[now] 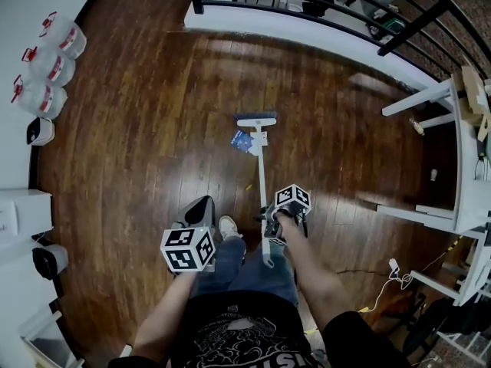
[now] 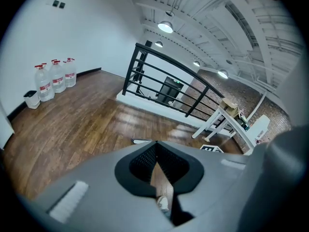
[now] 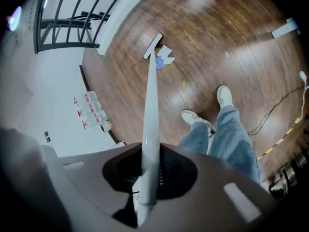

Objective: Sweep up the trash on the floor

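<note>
R hand-held gripper (image 1: 278, 232) clamps the broom (image 1: 261, 159), shaft running to 12 o'clock, blue paper scrap (image 1: 242, 140) just beside its head at 7; L hand-held gripper (image 1: 198, 209) pinched together, empty.

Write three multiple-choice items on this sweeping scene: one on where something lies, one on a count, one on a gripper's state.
1. Where does the blue-and-white trash lie?
A. under a white table
B. beside the broom head
C. in a bin

2. How many water jugs are in view?
A. one
B. three
C. five

3. The right gripper is
A. open and empty
B. shut on the broom handle
C. shut on a cloth

Key: B, the trash lies just left of the broom head in the head view; B, three jugs stand in a row; B, the jaws clamp the white handle.
</note>
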A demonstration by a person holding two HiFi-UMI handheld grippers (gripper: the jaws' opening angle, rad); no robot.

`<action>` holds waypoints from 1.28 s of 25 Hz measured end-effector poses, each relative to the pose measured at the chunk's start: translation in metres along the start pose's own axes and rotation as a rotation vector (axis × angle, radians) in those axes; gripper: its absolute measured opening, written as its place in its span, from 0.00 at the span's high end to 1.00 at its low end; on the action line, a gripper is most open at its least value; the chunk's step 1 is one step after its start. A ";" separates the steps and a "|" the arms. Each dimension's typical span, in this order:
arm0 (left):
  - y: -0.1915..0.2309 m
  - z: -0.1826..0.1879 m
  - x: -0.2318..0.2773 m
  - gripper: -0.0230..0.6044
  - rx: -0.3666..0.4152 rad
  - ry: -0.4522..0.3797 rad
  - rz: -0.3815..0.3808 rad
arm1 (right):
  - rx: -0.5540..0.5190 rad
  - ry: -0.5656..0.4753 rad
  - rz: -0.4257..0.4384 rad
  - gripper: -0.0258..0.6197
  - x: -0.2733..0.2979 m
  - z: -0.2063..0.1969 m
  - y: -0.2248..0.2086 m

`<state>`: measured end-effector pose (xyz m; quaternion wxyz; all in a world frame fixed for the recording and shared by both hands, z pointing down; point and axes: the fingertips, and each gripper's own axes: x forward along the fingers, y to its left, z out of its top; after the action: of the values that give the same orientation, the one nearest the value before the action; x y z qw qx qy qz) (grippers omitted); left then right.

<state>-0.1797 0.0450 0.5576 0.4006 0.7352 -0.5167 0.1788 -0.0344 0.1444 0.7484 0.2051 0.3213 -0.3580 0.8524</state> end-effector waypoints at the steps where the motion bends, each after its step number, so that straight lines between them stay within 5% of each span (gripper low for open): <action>1: -0.002 -0.002 0.000 0.96 0.001 0.002 -0.008 | 0.011 0.010 0.005 0.89 0.003 -0.008 -0.003; 32: -0.075 -0.118 -0.056 0.96 -0.020 -0.004 -0.054 | 0.002 0.170 -0.005 0.89 0.016 -0.184 -0.143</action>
<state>-0.1166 0.1813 0.5617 0.4113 0.7453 -0.4993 0.1612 -0.0368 0.3770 0.7293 0.2365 0.2487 -0.3375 0.8765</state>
